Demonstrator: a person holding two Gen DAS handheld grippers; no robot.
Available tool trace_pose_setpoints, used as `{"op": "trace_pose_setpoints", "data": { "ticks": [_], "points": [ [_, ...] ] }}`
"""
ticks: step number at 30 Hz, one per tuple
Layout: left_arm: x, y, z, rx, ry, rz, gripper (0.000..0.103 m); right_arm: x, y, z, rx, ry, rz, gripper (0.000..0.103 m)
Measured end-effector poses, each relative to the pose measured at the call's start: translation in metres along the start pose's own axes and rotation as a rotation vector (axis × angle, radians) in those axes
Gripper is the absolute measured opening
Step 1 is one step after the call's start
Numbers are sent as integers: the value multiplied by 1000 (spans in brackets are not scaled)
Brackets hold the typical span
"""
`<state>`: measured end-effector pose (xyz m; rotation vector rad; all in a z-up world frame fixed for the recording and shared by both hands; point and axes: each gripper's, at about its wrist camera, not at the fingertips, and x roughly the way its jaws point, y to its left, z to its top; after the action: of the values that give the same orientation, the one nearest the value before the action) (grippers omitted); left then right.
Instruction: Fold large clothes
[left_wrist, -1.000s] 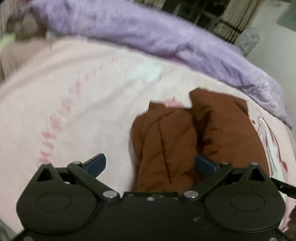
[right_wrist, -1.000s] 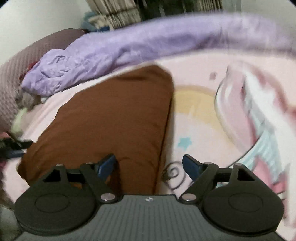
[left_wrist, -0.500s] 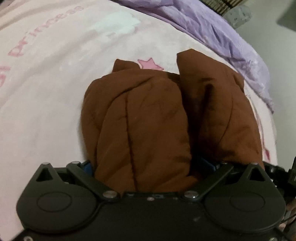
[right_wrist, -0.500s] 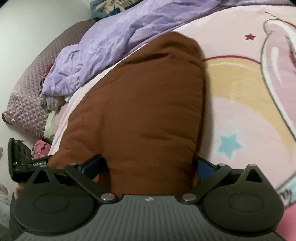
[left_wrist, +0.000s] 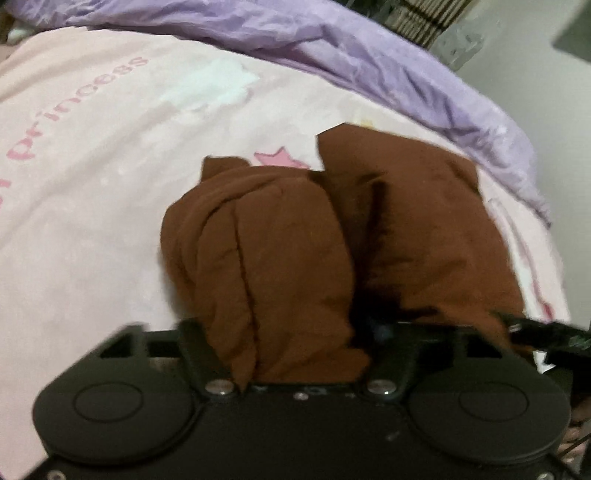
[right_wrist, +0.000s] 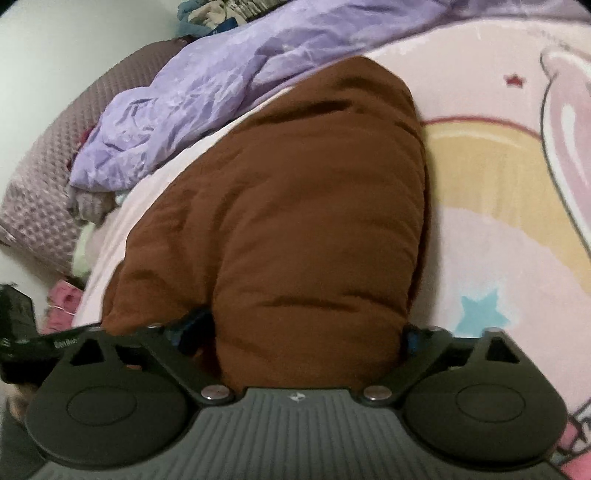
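Observation:
A folded brown padded garment (left_wrist: 280, 251) lies on the pink printed bed cover (left_wrist: 92, 177), in two thick lobes side by side. In the left wrist view my left gripper (left_wrist: 288, 343) has closed on the near end of the left lobe, the cloth bunched between its jaws. In the right wrist view the garment (right_wrist: 295, 206) fills the middle. My right gripper (right_wrist: 299, 339) straddles the near end of the right lobe with its blue-padded fingers (right_wrist: 192, 328) wide apart on either side.
A crumpled lilac duvet (left_wrist: 332, 48) runs along the far side of the bed and also shows in the right wrist view (right_wrist: 207, 85). A mauve quilted pillow (right_wrist: 33, 192) and small cloth items lie at the left. A wall stands beyond.
Both grippers came down onto the garment's near end. The left jaws have narrowed onto the cloth and the left lobe now looks lifted and bunched. The right jaws stay wide.

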<state>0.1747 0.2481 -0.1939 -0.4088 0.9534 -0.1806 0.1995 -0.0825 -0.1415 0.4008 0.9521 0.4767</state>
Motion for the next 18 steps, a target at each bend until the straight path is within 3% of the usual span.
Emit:
{"op": "trace_pose_setpoints", "data": {
  "ticks": [1,4,7,11,18],
  "points": [
    [-2,-3,-1,12,-10,5,48,-3,4,1,-16,-4,-13,85],
    [-8,-10,1,32,-44,20,33,-13,12,6,-55,-6,-37,68],
    [-19,-17,1,45,-73,30,25,-22,17,8,-90,-8,-44,59],
    [-35,-30,3,70,-124,48,21,-36,21,11,-94,-25,-24,56],
    [-58,-60,14,89,-204,-17,17,-64,21,26,-69,-72,7,55]
  ]
}}
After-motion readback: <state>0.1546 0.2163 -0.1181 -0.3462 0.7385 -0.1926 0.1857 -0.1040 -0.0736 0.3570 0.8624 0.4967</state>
